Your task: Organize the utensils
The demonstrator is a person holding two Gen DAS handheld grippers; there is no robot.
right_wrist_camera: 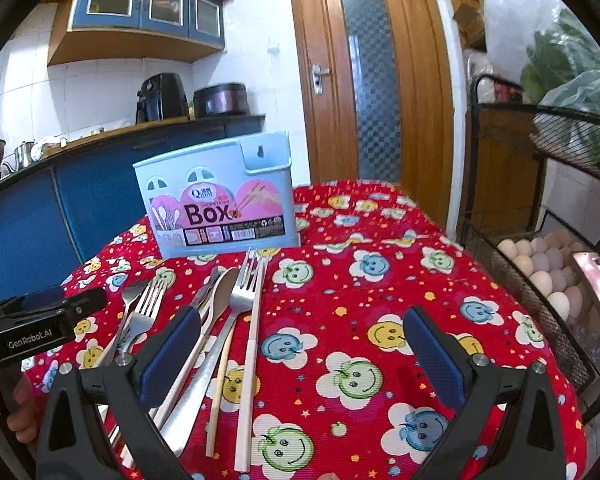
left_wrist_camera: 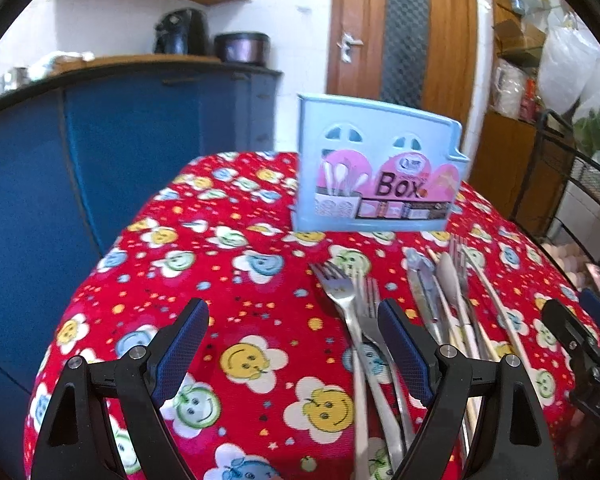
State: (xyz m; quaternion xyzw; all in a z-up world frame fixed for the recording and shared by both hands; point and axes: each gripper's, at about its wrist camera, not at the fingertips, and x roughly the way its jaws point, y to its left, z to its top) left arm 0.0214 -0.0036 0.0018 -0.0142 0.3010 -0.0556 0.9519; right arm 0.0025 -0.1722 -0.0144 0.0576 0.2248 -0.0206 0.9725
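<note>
A light blue utensil box (left_wrist_camera: 376,168) (right_wrist_camera: 220,196) with a pink "Box" label stands upright at the far side of the table. In front of it lie several utensils on the red cloth: forks (left_wrist_camera: 342,300) (right_wrist_camera: 246,292), knives and spoons (left_wrist_camera: 448,280) (right_wrist_camera: 220,300), and chopsticks (left_wrist_camera: 496,300) (right_wrist_camera: 220,376). My left gripper (left_wrist_camera: 294,322) is open above the cloth, its right finger over the fork handles. My right gripper (right_wrist_camera: 302,332) is open, its left finger over the utensil handles. Neither holds anything.
The round table wears a red smiley-flower cloth (left_wrist_camera: 240,288) (right_wrist_camera: 360,288). A black wire rack with eggs (right_wrist_camera: 540,264) stands to the right. Blue cabinets (left_wrist_camera: 100,152) and a wooden door (right_wrist_camera: 372,72) are behind. A hand (right_wrist_camera: 16,408) holds the left gripper.
</note>
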